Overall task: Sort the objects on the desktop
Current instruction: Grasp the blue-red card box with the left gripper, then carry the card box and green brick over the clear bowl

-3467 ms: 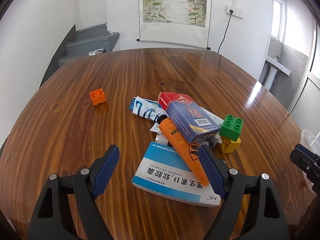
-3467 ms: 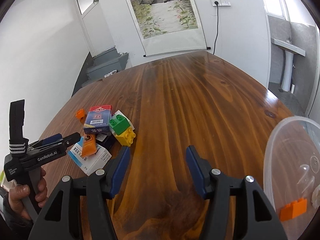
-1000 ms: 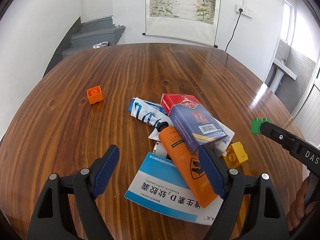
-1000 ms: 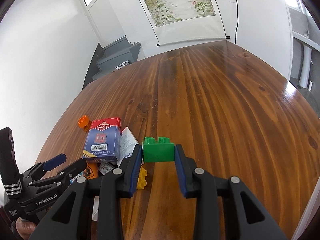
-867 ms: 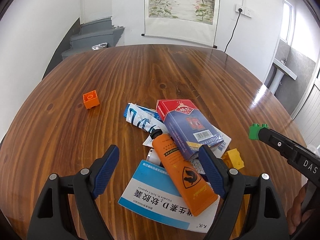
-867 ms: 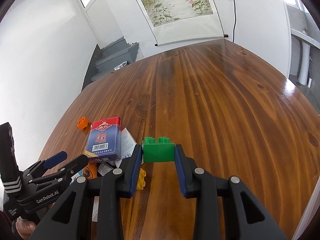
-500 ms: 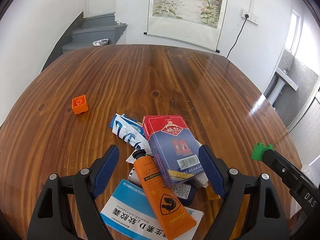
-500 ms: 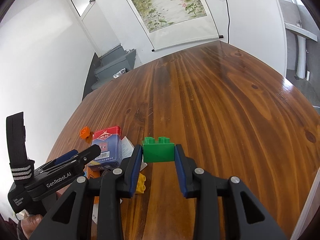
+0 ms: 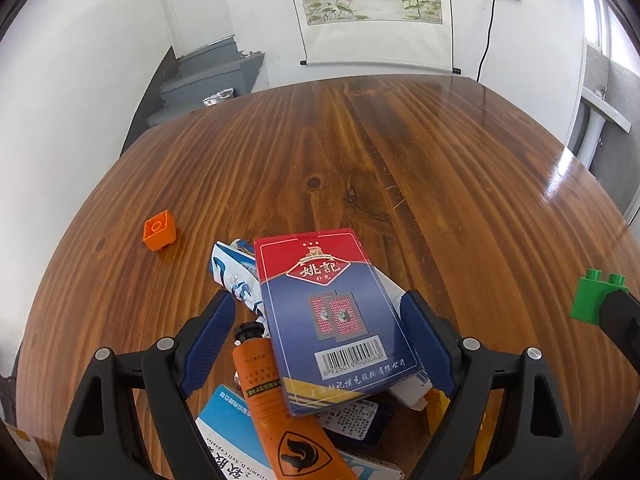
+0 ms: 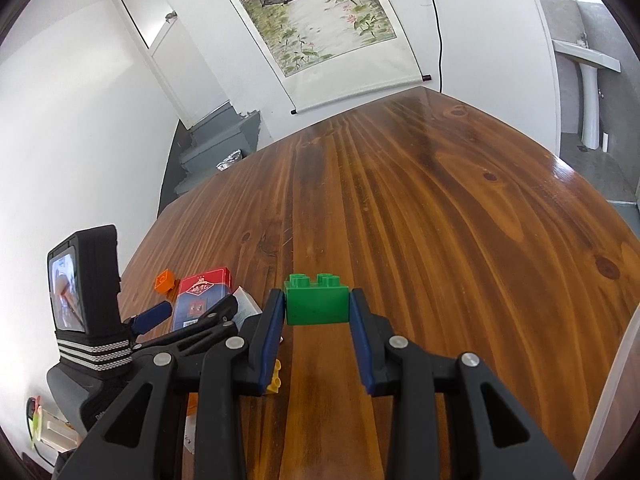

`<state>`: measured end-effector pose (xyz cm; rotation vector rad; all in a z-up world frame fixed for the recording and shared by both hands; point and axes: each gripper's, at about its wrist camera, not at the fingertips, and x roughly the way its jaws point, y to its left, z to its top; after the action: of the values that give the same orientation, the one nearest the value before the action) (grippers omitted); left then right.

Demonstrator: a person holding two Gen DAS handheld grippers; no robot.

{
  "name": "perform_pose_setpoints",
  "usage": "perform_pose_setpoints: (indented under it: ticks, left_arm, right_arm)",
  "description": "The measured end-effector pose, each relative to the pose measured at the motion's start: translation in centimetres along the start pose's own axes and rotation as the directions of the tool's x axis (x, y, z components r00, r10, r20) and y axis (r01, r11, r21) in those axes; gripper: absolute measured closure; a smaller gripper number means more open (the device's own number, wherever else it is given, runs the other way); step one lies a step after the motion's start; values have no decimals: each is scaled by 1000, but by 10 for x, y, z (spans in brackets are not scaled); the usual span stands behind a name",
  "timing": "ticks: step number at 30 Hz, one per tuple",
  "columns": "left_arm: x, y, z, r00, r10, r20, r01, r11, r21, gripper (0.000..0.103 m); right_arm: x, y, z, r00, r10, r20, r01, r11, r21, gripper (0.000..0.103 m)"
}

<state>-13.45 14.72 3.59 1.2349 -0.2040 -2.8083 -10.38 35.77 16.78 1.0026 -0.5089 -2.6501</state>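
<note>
Left wrist view, left gripper [image 9: 316, 330] jaws opening astride card box [image 9: 334, 332], pile partly cut off, right gripper [image 10: 318, 312] clamping green brick [image 10: 317, 304].

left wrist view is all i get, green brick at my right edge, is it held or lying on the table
Observer: Held. The right gripper has both pads on the green brick, clear of the table.
Operator: ok, anything on the table under that gripper
Observer: Yes, a yellow brick sits on the table, partly hidden behind the gripper's left finger.
</note>
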Motion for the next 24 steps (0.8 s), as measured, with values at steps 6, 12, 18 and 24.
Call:
perform_pose_setpoints:
  ticks: [6, 12, 18, 24]
  left_arm:
    - [6, 17, -3, 999, -34, 6, 34, 998, -51, 16]
    - [9, 36, -9, 983, -181, 17, 181, 975, -129, 42]
    - [2, 41, -12, 979, -200, 40, 203, 971, -129, 42]
    - [-17, 45, -8, 973, -213, 87, 223, 967, -120, 42]
  right_arm:
    - [-1, 3, -2, 1000, -3, 7, 3, 1000, -20, 67]
    - [-1, 5, -5, 1000, -12, 5, 12, 999, -32, 67]
    - [-1, 6, -4, 1000, -15, 13, 15, 999, -38, 67]
    - [-2, 6, -4, 1000, -15, 15, 15, 999, -38, 67]
